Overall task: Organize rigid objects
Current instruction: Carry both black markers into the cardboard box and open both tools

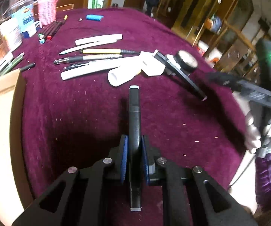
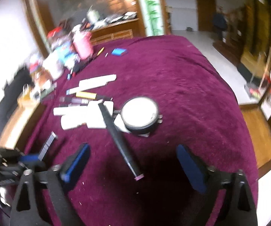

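Wood-panelled room w/ cabinets and shelving is seen behind a table covered in a deep purple velvet-like cloth [image 1: 90, 124]. Step in hand, as judged: one marker is picked up for sorting. A black barrel marker with grey end caps [image 1: 134, 111] is clamped between the blue pads of the left gripper [image 1: 134, 157], pointing away along the fingers. The right gripper [image 2: 133, 166] is held wide, nothing pressed by its pads; a second black marker with a pink end cap [image 2: 119, 143] lies on the cloth between and ahead of them, its far end resting against a white plastic block [image 2: 95, 115] beside a round black-rimmed white-faced disc [image 2: 140, 113]. Next move prob. calls for the held marker to be carried to the row of black markers [image 1: 50, 31] at far left, near a pink-and-white woven cup [image 1: 46, 9], and laid parallel. Pens, white curved strips and a blue eraser-like block [image 1: 95, 17] are spread further back. Right view is blurred.
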Action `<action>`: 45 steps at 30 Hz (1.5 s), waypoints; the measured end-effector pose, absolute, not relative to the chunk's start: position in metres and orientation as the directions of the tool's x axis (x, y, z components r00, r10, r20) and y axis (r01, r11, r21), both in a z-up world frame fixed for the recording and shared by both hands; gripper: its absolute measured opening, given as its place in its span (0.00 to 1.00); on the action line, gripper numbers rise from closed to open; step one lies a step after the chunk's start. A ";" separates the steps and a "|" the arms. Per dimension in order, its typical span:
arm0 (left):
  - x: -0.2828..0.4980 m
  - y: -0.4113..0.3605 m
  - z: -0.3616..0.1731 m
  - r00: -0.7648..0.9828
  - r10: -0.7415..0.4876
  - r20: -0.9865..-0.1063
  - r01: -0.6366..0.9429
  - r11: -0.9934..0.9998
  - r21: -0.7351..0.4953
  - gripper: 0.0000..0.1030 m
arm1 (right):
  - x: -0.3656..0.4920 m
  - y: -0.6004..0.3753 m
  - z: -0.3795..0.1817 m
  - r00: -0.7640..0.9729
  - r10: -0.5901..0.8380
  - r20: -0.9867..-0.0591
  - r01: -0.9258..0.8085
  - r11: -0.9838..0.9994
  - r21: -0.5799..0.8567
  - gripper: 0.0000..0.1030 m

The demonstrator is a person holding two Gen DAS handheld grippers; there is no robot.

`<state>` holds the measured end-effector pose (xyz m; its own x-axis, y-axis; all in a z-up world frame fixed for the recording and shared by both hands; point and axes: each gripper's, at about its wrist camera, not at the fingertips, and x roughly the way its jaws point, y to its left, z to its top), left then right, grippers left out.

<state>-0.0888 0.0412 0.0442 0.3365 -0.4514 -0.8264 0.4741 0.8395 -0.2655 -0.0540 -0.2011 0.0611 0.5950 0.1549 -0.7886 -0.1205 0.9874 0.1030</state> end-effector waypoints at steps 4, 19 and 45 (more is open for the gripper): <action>-0.099 0.051 0.051 0.354 -0.500 -0.790 0.443 0.834 -0.329 0.14 | -0.037 -0.180 0.050 0.556 0.128 -0.821 -0.167 0.985 0.040 0.49; -0.128 0.115 0.065 0.422 -0.541 -0.728 0.369 0.835 -0.407 0.14 | -0.043 -0.152 0.060 0.558 0.181 -0.810 -0.142 0.982 0.122 0.17; 0.003 0.252 0.044 0.457 -0.410 -0.789 0.028 0.893 -0.448 0.14 | 0.030 0.090 0.053 0.251 0.582 -0.773 -0.141 0.812 0.566 0.18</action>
<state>0.0030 0.2517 0.0439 0.4573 -0.4102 -0.7891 0.0277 0.8934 -0.4483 0.0295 0.0904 0.0528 0.2513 0.5823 -0.7731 -0.1405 0.8123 0.5661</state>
